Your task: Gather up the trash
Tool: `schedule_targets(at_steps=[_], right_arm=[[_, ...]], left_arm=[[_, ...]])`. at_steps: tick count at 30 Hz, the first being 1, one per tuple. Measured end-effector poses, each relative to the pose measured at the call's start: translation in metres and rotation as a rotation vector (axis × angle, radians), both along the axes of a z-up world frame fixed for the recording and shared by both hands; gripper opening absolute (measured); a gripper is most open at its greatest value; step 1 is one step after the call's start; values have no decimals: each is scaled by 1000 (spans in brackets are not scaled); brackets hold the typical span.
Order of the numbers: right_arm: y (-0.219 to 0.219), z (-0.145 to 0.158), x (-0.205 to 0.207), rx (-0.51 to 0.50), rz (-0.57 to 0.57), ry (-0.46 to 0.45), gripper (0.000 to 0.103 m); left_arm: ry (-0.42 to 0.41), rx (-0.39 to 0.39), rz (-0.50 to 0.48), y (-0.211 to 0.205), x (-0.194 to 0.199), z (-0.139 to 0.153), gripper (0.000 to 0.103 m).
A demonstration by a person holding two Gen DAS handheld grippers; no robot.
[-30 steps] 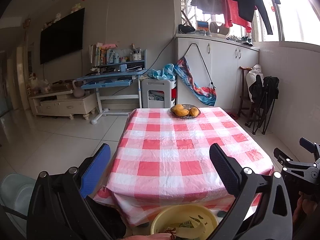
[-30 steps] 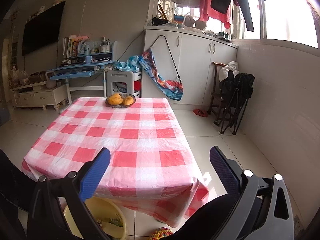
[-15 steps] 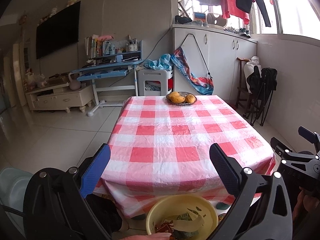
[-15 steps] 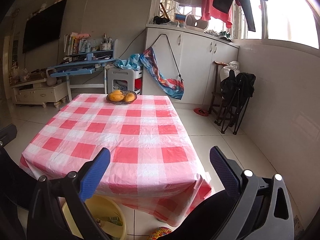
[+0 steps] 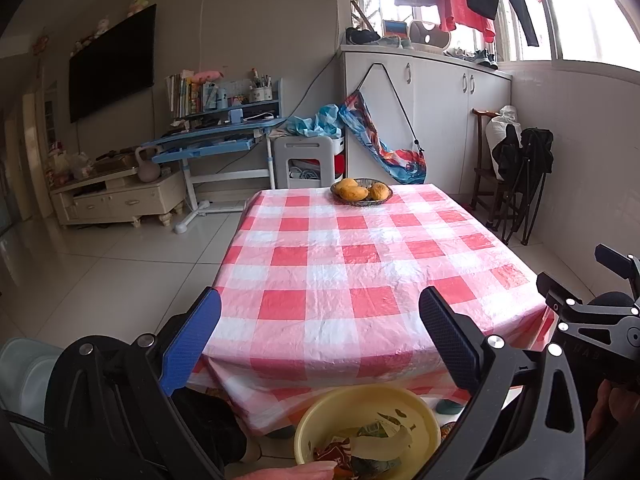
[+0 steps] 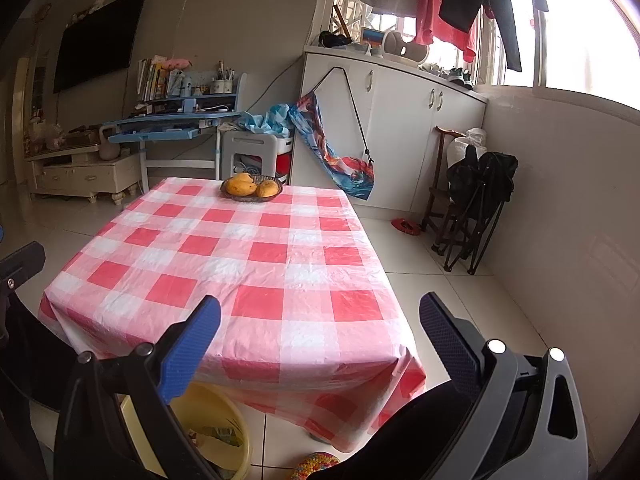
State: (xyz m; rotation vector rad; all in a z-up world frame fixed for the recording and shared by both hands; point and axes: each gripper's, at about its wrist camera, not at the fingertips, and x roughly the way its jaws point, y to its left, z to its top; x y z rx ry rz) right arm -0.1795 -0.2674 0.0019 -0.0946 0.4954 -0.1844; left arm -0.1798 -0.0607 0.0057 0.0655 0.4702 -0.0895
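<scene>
On the tiled floor (image 5: 120, 272), below the near edge of a red-and-white checked tablecloth (image 5: 320, 272) and tucked half under its hanging hem: a yellow basin (image 5: 360, 394) already loaded with trash (image 5: 372, 440), apparently peelings, torn wrappers and paper scraps, too jumbled to sort by eye. Poised above it, the left gripper (image 5: 320, 300), fingers spread wide and grasping nothing. Just to its side, the right gripper (image 6: 320, 302), likewise released and bare, looking along the tablecloth with the basin low at its left. Nothing visible on the tablecloth but a dark bowl of yellow fruit (image 5: 362, 192) at the far end, well apart from both tools and probably no part of the job. Judged from this, little or nothing left to gather from the top itself. Likely to handle light and limp: thin strips and crumpled film, easy to crush, easy to let slip, prone to snag on neighbouring bits. Best pinched at a thick fold or a bunched middle rather than a trailing end, and lifted slowly. As for the basin, probably thin, springy plastic; best taken at the lip with one pad inside and one outside, and kept level to avoid spilling the load.
</scene>
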Motion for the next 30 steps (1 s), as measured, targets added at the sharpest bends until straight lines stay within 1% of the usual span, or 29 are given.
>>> schedule_targets(at_steps=[30], right_arm=[[10, -4, 1, -16, 6, 21, 95]], left_arm=[[1, -1, -1, 1, 0, -1, 96]])
